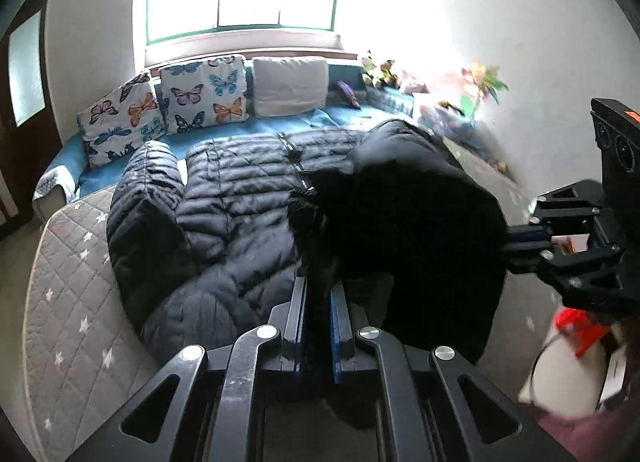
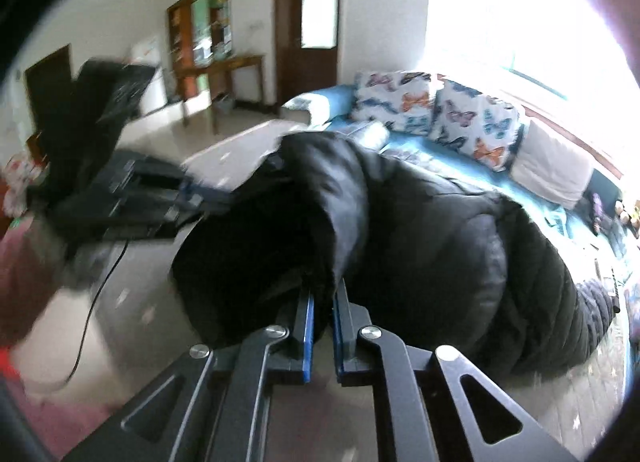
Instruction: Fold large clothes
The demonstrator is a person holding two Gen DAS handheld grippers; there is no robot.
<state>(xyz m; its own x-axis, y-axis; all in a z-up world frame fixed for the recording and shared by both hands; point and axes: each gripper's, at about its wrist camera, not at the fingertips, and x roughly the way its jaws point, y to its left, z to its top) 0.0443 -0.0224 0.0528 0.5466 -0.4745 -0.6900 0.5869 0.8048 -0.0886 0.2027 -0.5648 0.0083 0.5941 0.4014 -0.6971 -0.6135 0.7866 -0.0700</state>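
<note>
Left gripper (image 1: 318,298) is clamping a dark fold of the jacket (image 1: 240,197), fingers pinched on fabric. Right gripper (image 2: 323,294) is likewise gripping the jacket's edge w/ fingers closed on it. Jacket is lying across the quilt (image 1: 76,302) on the sofa (image 1: 340,117), near end raised btwn both grippers.

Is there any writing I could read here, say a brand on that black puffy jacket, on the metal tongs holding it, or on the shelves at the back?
No readable text in either view.
Black puffy jacket: no label or brand shows.
Left tongs and right tongs: no markings; the orange sticker on the right unit looks blank.
Shelves: contents too blurred to read.
Butterfly cushions: pictures only, no words.
</note>
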